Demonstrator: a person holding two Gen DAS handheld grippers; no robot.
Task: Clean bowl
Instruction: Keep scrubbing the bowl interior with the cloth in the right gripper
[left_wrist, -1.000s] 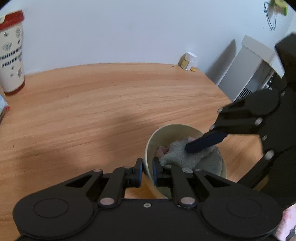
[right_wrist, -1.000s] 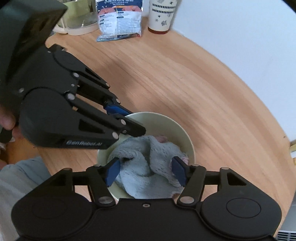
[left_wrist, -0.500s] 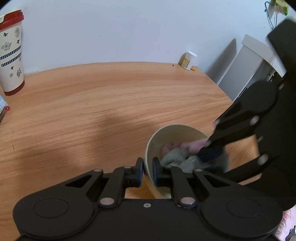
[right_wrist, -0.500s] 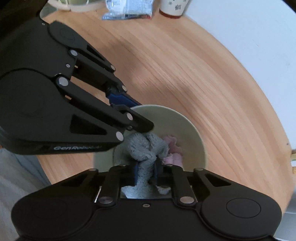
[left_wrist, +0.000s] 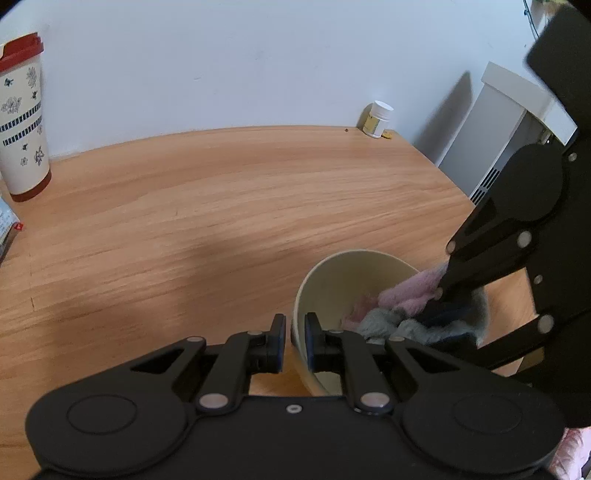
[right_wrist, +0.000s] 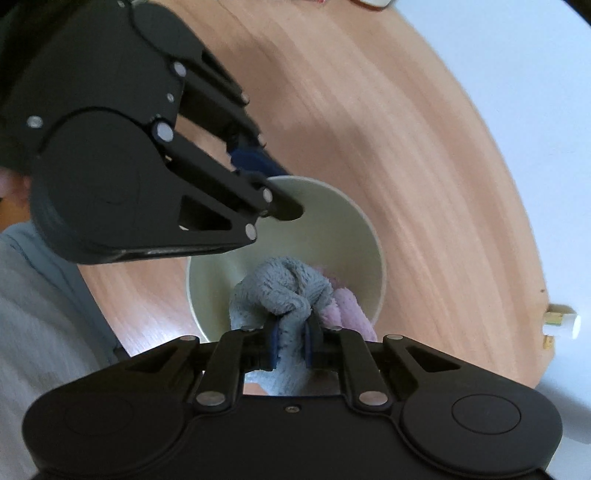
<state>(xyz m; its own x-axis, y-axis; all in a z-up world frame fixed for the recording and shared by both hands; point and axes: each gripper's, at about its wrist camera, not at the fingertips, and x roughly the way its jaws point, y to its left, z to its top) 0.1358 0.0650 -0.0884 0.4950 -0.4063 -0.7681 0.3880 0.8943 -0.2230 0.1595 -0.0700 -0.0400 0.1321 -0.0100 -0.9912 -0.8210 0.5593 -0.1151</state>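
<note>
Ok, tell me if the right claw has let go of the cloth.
No: in the right wrist view the right claw is pinched shut on a fold of the grey cloth inside the bowl.

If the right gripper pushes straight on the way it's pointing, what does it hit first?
The right gripper points down into the bowl, shut on the cloth. Pushing on would likely press that bunched cloth against the bowl's inside bottom first; depth is hard to judge.

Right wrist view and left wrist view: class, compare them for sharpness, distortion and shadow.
Right wrist view: motion-smeared table grain, though the cloth in the bowl stays fairly crisp. Left wrist view: sharp, but fisheye bends the table's far edge; a soft shadow lies on the wood before the bowl.
</note>
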